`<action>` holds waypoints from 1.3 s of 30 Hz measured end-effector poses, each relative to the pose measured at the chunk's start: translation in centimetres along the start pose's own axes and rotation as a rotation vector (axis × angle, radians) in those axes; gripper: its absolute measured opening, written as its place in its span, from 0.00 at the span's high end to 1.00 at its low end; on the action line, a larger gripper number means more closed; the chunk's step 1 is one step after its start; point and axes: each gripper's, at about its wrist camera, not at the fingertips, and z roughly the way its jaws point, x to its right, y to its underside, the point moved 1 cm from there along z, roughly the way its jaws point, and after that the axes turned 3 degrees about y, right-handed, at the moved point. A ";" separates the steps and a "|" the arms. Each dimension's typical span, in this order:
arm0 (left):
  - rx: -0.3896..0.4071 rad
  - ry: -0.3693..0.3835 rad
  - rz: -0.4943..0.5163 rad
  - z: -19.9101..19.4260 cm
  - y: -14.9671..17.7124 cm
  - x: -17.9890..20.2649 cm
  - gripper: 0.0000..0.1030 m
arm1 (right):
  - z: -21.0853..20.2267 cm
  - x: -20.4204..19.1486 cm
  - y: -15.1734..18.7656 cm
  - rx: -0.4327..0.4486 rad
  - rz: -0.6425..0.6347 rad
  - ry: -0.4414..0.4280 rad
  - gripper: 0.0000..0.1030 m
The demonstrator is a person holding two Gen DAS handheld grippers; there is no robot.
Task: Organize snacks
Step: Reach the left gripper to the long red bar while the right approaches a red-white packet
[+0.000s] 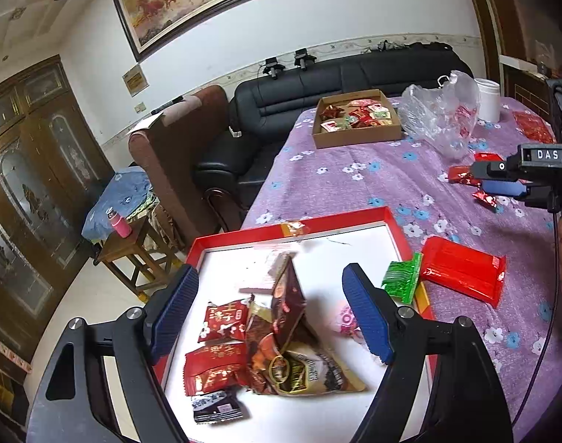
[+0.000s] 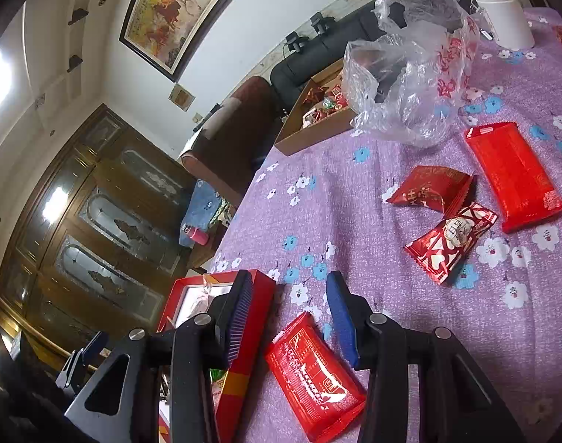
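Snacks lie in two groups on a table (image 1: 354,184) covered with a purple flowered cloth. In the left wrist view, the left gripper (image 1: 269,310) hangs at lower centre over a red tray (image 1: 354,217) with a white floor; its jaws stand wide apart and hold nothing. Between and below the jaws lies a heap of packets: a brown packet (image 1: 290,295) standing tilted, a beige packet (image 1: 310,373) under it, two red packets (image 1: 225,319) to the left, and a small black packet (image 1: 216,406) nearest the bottom edge. A green packet (image 1: 401,277) rests across the tray's right rim, touching a large red packet (image 1: 462,273) that lies on the cloth just outside. At the right edge of that view, the right gripper (image 1: 502,179) appears side-on near small red wrappers. In the right wrist view, the right gripper (image 2: 292,317) sits at lower centre, jaws open and empty, with the large red packet (image 2: 314,373) lying flat between and below them and the tray's red wall (image 2: 244,361) directly behind the left finger. Toward the right of that frame, three further red packets (image 2: 450,243) lie close together on the cloth. A crumpled clear plastic bag (image 2: 410,70) occupies the upper centre, partly hiding a cardboard box (image 2: 310,136) of assorted sweets behind it. A white cup (image 2: 502,14) stands at the upper right. A black sofa (image 1: 317,85) runs beyond the table's far edge.
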 end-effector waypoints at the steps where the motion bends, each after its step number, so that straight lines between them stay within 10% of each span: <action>1: -0.002 0.002 0.005 0.0 -0.1 0.3 0.22 | -0.2 0.1 0.0 0.002 0.002 -0.001 0.58; 16: -0.054 0.202 0.075 0.7 -1.6 6.8 0.22 | -3.7 4.3 -1.9 0.096 0.106 0.066 0.56; 24: -0.224 0.366 0.034 3.6 -1.7 12.3 0.22 | -5.1 9.6 -3.0 0.119 0.283 0.138 0.54; 39: -0.395 0.316 -0.077 8.8 -2.1 16.3 0.19 | -3.3 10.5 -2.8 0.052 0.295 0.185 0.53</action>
